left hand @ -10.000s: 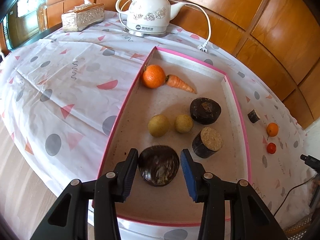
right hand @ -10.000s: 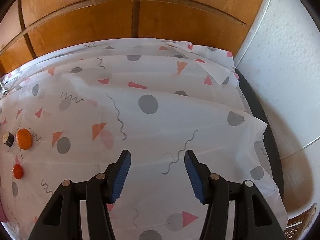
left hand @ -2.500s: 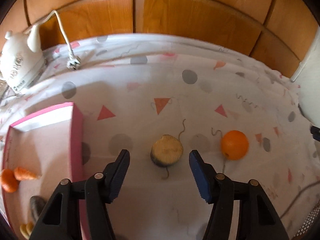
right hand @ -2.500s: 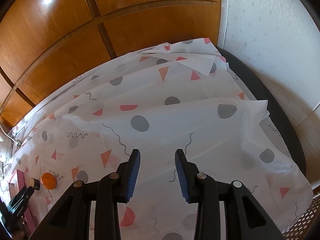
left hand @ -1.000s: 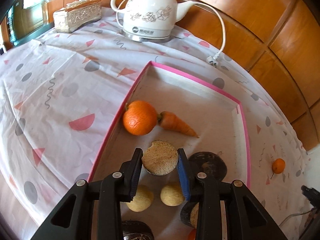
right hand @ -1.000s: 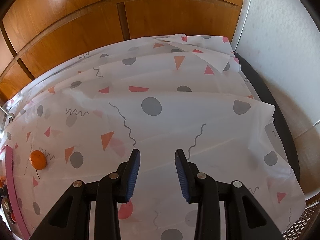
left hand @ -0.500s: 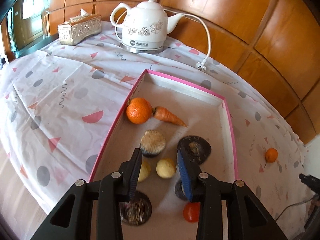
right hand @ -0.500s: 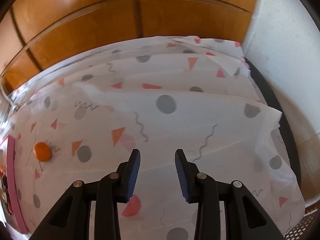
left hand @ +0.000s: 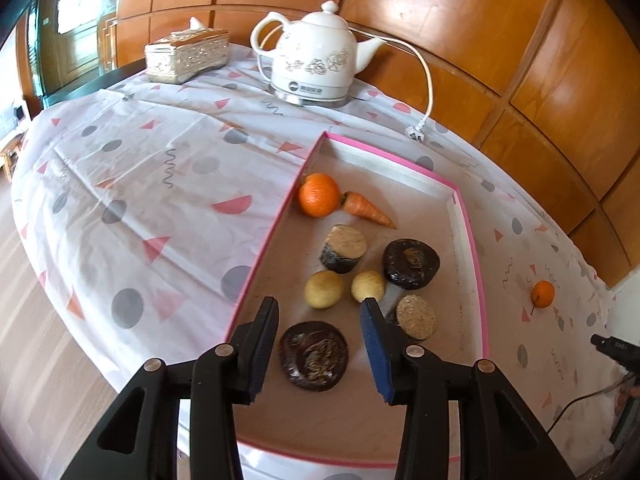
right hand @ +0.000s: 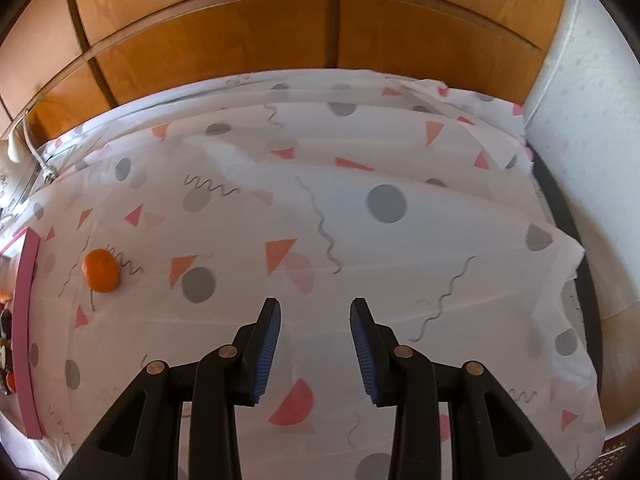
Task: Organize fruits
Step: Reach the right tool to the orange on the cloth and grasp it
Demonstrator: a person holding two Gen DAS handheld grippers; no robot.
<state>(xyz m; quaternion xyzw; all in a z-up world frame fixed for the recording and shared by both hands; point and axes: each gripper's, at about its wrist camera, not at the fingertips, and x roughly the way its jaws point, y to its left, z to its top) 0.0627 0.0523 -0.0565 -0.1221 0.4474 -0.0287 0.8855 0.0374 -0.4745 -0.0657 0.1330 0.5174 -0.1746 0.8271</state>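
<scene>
A pink-rimmed tray [left hand: 479,292] holds an orange [left hand: 319,195], a carrot [left hand: 366,209], two yellow round fruits [left hand: 324,289], two cut dark pieces with tan tops [left hand: 344,249], and two dark round fruits [left hand: 411,258]. My left gripper [left hand: 319,316] is open and empty above the near dark fruit [left hand: 313,356]. A small orange [left hand: 543,294] lies on the cloth right of the tray; it also shows in the right wrist view [right hand: 100,271]. My right gripper [right hand: 315,324] is open and empty over the cloth.
A white electric kettle [left hand: 316,68] with its cord and plug [left hand: 414,133] stands behind the tray. A tissue box [left hand: 187,55] sits at the back left. Wood panelling [right hand: 320,36] backs the table. The tray's pink edge [right hand: 24,320] shows at the far left of the right wrist view.
My left gripper has pulled back and up from the tray, empty, after leaving the cut piece near the orange and carrot. My right gripper has turned slightly left; the small orange looks nearer.
</scene>
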